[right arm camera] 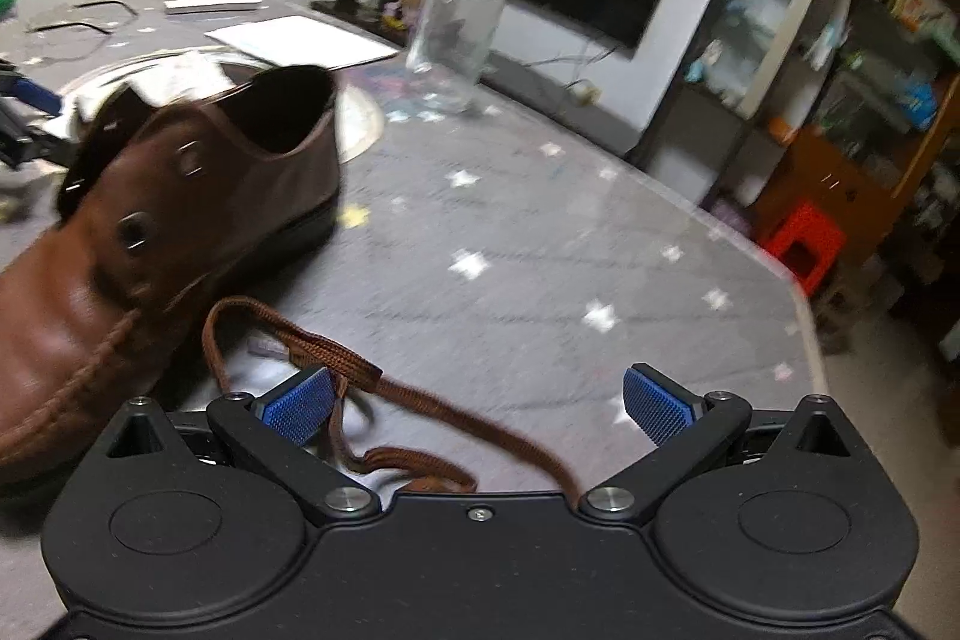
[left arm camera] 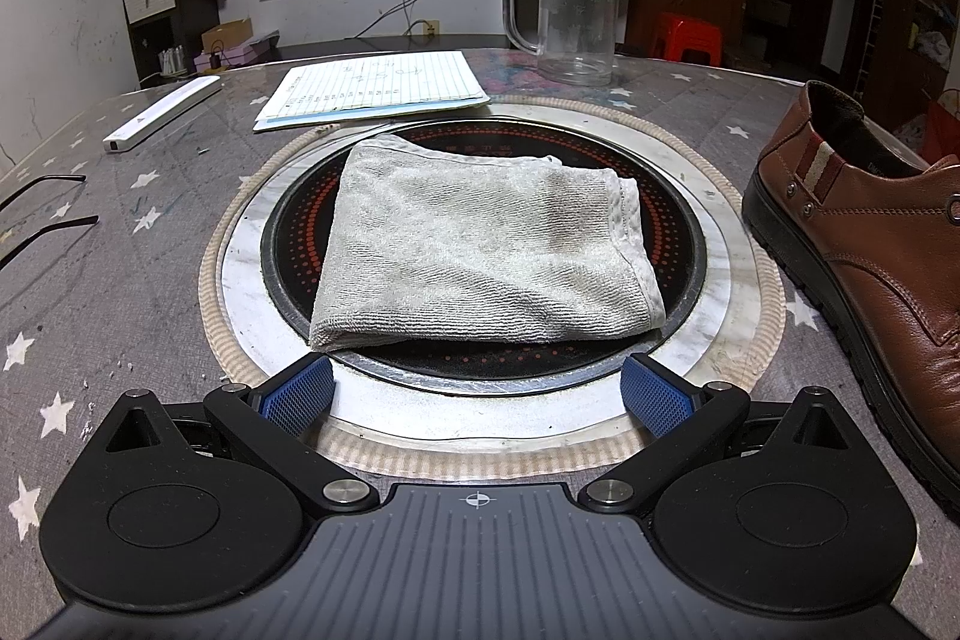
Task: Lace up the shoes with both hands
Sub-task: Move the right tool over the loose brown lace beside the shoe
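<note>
assessing lace and shoe before threading; both grippers released, holding nothing.
flat brown woven shoelace (right arm camera: 420, 400) lies loose on the table between the right gripper (right arm camera: 480, 403) jaws: limp, light, best pinched near its tip. brown leather shoe (right arm camera: 150, 220) beside it looks stiff, eyelets empty. left gripper (left arm camera: 477, 391) faces a folded grey towel (left arm camera: 480, 256).

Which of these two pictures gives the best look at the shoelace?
The right wrist view. The brown shoelace lies loose on the table beside the shoe, looping between the open fingers of the right hand-held gripper. The left wrist view shows only part of the shoe, with no lace visible.
</note>
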The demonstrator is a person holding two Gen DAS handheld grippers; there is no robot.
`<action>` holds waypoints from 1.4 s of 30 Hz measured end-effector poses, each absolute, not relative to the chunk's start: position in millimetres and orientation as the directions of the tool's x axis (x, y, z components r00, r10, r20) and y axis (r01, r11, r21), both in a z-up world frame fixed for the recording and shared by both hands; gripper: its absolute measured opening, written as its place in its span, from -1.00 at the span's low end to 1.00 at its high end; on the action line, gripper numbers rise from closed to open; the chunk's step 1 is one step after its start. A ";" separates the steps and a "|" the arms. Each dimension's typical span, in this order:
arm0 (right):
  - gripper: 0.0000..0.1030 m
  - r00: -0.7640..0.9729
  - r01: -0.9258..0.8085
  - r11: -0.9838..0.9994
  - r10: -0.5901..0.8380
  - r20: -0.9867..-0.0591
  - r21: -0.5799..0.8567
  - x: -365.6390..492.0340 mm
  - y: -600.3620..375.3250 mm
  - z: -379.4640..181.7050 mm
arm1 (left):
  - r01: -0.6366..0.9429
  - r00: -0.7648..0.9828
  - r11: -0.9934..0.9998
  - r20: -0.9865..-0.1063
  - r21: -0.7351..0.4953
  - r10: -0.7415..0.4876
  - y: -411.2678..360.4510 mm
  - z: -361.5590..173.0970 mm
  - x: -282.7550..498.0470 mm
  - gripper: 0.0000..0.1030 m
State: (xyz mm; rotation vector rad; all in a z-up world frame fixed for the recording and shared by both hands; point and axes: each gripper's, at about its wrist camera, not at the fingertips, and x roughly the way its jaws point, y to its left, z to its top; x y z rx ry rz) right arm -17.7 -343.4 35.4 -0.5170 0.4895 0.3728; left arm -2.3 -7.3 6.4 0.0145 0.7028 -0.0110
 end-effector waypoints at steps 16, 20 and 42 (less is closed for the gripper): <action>1.00 0.769 -0.513 0.809 0.286 -0.572 -0.286 -29.0 -345.2 35.8 | 0.015 0.763 1.000 -0.646 0.010 -0.005 -7.3 6.5 -2.5 1.00; 1.00 0.761 -0.504 0.812 0.257 -0.596 -0.294 -24.9 -340.1 27.9 | 0.015 0.763 1.000 -0.646 0.010 -0.005 -7.2 6.4 -2.4 1.00; 1.00 0.741 -0.473 0.823 0.180 -0.647 -0.314 -34.1 -364.3 18.2 | 0.015 0.763 1.000 -0.646 0.010 -0.005 -7.1 6.1 -1.9 1.00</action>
